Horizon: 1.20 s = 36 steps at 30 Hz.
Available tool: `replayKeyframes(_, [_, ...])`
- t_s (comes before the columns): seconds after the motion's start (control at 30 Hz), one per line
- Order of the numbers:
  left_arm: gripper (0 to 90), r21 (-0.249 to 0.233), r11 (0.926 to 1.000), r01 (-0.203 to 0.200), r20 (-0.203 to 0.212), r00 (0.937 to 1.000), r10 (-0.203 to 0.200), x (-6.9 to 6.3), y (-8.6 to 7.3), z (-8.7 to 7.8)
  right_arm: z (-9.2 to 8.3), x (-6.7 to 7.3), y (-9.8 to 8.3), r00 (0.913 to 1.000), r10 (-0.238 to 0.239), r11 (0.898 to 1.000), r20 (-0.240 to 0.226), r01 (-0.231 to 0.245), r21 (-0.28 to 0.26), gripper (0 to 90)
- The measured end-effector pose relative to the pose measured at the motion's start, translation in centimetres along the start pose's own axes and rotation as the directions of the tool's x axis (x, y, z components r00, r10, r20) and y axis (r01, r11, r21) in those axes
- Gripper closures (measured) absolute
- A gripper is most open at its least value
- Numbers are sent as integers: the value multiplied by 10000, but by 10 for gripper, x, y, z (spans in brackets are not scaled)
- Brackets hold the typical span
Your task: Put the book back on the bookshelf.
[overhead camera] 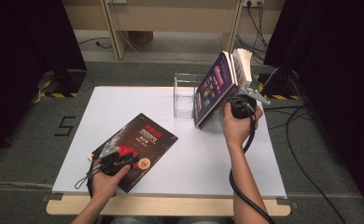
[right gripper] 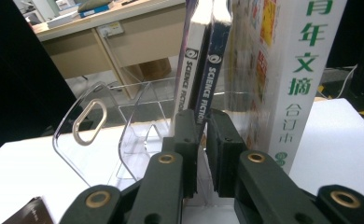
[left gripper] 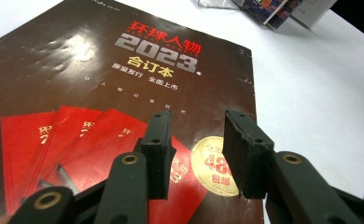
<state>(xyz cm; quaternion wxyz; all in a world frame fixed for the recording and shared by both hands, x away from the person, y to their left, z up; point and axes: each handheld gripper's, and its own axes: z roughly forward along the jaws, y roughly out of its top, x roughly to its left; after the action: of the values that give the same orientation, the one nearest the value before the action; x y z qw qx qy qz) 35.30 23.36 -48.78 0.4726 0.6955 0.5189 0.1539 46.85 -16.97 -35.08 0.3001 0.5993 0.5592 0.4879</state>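
Observation:
A dark magazine (overhead camera: 143,137) with red panels and "2023" on its cover (left gripper: 124,70) lies flat at the table's front left. My left gripper (overhead camera: 124,156) hovers over its near corner, open (left gripper: 196,126), nothing between the pads. At the back right, several books lean tilted in a clear acrylic holder (overhead camera: 185,93): a purple-covered magazine (overhead camera: 213,88) and a thick white-paged book (overhead camera: 243,63). My right gripper (overhead camera: 235,97) sits at their lower edge. Its jaws stand narrowly apart (right gripper: 202,116), shut on the dark blue "Science Fiction" spine (right gripper: 213,60), between a silver spine (right gripper: 189,60) and the thick white spine (right gripper: 301,70).
The white tabletop (overhead camera: 194,158) has bare room in the middle and front right. The holder's clear dividers (right gripper: 91,130) stand left of the books. Cables (overhead camera: 292,140) trail on the floor at the right. A wooden desk (overhead camera: 171,18) stands behind.

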Motion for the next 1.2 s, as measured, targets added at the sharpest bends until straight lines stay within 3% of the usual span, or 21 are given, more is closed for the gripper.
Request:
replayKeyframes(0.43, [619,-13,10000,-3,9,10000,3,-1,0,0,9,2,4,9994,347,9988,79,-344,-340,839])
replayKeyframes(0.9, [616,-58,10000,25,-8,10000,-25,0,1,-1,5,6,-4,9989,-427,9991,188,428,-17,729])
replayKeyframes(1.2, [599,-53,10000,-24,-61,10000,23,0,1,-1,-1,7,-4,9977,-655,9978,175,654,58,695])
